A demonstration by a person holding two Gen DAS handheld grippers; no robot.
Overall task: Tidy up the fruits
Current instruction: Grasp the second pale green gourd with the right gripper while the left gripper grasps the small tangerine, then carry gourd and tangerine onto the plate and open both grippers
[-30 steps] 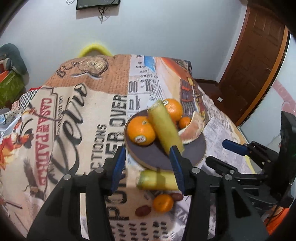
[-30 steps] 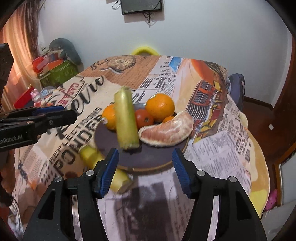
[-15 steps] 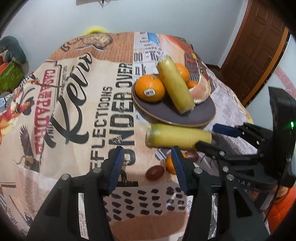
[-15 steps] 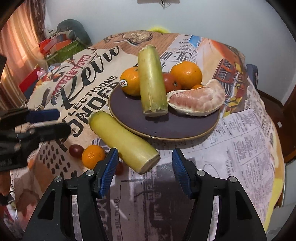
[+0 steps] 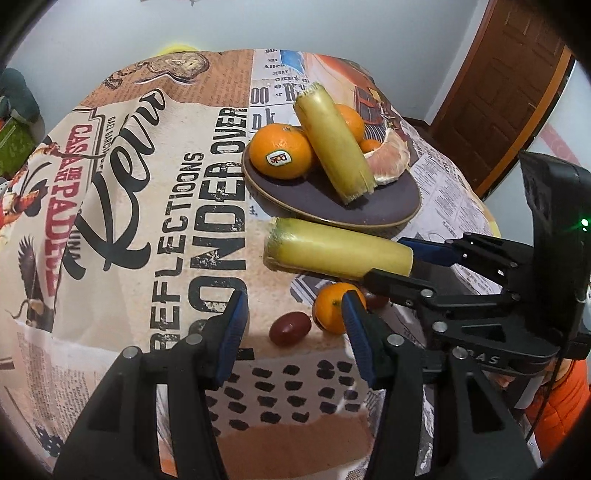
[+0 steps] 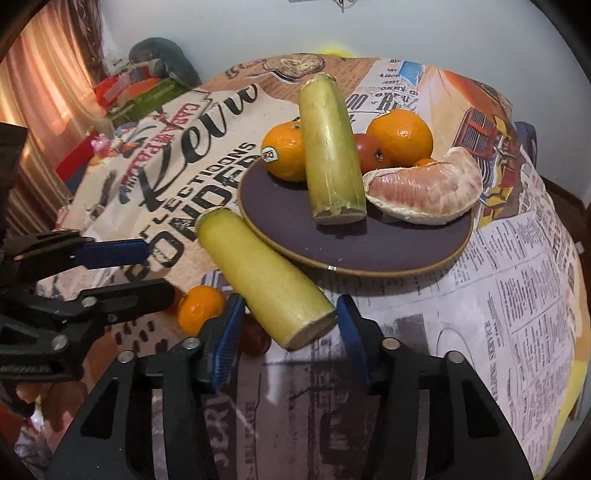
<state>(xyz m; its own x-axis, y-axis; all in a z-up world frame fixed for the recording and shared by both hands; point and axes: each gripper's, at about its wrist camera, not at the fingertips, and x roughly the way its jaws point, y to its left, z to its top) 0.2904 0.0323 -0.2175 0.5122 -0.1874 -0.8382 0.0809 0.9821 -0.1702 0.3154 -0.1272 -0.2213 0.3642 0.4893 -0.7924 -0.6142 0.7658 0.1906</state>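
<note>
Yellow-green and woody, the loose cane piece (image 6: 264, 280) lies on the tablecloth (image 5: 122, 206) just beside the plate (image 6: 373, 251), its cut end between the parted, empty fingers of the right gripper (image 6: 290, 326); it looks stiff, fairly heavy and smooth, so a grip further up the shaft would likely hold better. The left gripper (image 5: 293, 317) is open too, near a small orange (image 5: 332, 308) and a dark red fruit (image 5: 290, 328) whose kind is unclear, and another dark fruit is mostly hidden.

Pale wall (image 5: 110, 33), brown wooden door (image 5: 506, 99), pinkish curtain (image 6: 40, 88) at left.
</note>
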